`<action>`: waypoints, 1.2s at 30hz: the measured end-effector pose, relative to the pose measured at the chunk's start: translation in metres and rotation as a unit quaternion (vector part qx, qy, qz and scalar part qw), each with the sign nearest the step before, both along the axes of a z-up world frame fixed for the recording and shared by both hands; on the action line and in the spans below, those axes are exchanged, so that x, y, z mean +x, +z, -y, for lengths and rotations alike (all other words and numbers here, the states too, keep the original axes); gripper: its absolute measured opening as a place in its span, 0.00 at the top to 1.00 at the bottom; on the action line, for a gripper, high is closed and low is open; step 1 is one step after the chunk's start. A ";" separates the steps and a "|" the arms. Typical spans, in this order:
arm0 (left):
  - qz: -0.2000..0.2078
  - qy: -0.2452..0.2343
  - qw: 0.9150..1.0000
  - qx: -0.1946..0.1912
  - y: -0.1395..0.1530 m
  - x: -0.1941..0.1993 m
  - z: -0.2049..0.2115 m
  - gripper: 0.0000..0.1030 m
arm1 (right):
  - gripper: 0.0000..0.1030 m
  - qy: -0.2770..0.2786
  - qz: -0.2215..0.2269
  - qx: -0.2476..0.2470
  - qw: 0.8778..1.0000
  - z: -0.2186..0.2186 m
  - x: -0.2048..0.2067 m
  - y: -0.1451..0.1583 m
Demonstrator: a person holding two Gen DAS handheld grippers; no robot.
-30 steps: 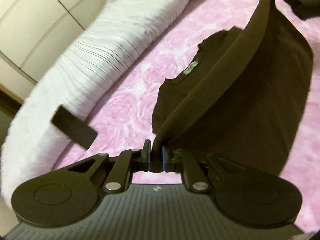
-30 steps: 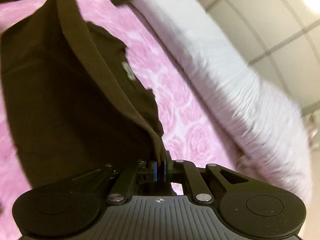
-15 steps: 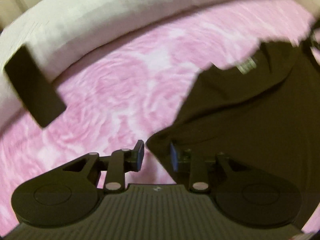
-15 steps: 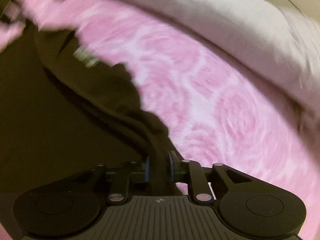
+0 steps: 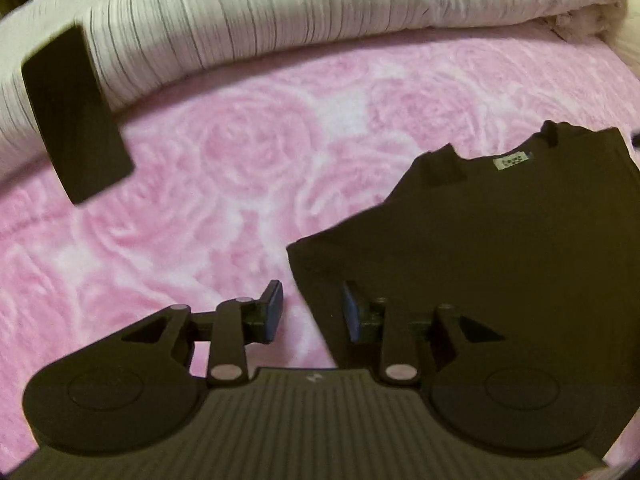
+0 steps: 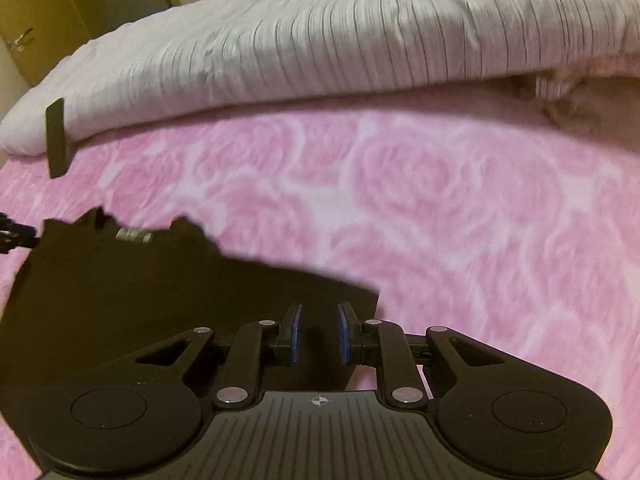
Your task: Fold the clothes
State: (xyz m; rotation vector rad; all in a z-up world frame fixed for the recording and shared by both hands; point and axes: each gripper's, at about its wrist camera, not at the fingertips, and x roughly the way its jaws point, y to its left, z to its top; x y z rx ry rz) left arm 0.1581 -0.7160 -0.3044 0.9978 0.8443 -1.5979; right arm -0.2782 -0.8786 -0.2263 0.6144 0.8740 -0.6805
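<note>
Left wrist view: left gripper (image 5: pixel 308 312) with jaws apart, having just been opening, clamped on nothing; near corner of the dark shirt (image 5: pixel 500 280) lying in the gap, the inner finger over the cloth, the outer finger over bare blanket. Shirt spread flat on the pink rose blanket (image 5: pixel 200 208), stretching away up and to the right of the tongs, neck label (image 5: pixel 513 160) at its far edge, long axis seemingly running from the tongs toward that collar. Black flat object (image 5: pixel 74 116), perhaps a phone, leaning against the striped white duvet (image 5: pixel 280 12) well off to the left. Right wrist view: right gripper (image 6: pixel 318 334) likewise parted with a narrower gap, jaws just opened, pads pressing on nothing; the shirt's (image 6: pixel 160 300) other near corner lying under and between them, the garment spreading away to the left with the label (image 6: pixel 134 235) at the far edge. Each hand over its own corner, neither clearly nearer to the collar end. Likely a fold just laid down and released; next grasp probably along a side edge, for a fold across. Soft, plush blanket (image 6: pixel 440 220) beneath, so cloth liable to drag. Rolled duvet (image 6: pixel 320 40) along the far side; pale cupboard doors (image 6: pixel 40 32) behind.
</note>
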 end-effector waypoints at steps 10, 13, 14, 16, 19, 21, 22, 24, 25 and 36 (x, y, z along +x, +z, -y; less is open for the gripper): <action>-0.146 0.101 0.984 0.026 -0.025 0.037 0.013 0.71 | 0.82 -0.109 0.102 0.097 0.984 0.012 -0.026 -0.045; -0.199 0.114 0.973 0.030 -0.025 0.042 0.014 0.72 | 0.82 -0.142 0.127 0.111 0.976 0.021 -0.030 -0.049; -0.209 0.111 0.971 0.030 -0.025 0.041 0.015 0.72 | 0.82 -0.153 0.132 0.113 0.973 0.022 -0.032 -0.048; -0.212 0.100 0.972 0.029 -0.024 0.038 0.015 0.75 | 0.82 -0.160 0.125 0.100 0.974 0.022 -0.034 -0.045; -0.197 0.081 0.977 0.023 -0.022 0.032 0.013 0.93 | 0.82 -0.158 0.105 0.071 0.979 0.019 -0.034 -0.038; -0.186 0.072 0.980 0.014 -0.021 0.029 0.011 0.94 | 0.82 -0.154 0.106 0.079 0.979 0.021 -0.036 -0.043; -0.185 0.072 0.980 0.010 -0.021 0.029 0.010 0.95 | 0.82 -0.156 0.107 0.084 0.978 0.022 -0.037 -0.046; -0.183 0.071 0.981 0.002 -0.020 0.029 0.007 0.95 | 0.82 -0.160 0.110 0.087 0.977 0.023 -0.037 -0.049; -0.182 0.071 0.981 -0.001 -0.019 0.029 0.006 0.95 | 0.82 -0.163 0.108 0.079 0.977 0.021 -0.037 -0.047; -0.174 0.066 0.982 0.002 -0.023 0.029 0.008 0.95 | 0.82 -0.176 0.106 0.075 0.976 0.018 -0.043 -0.055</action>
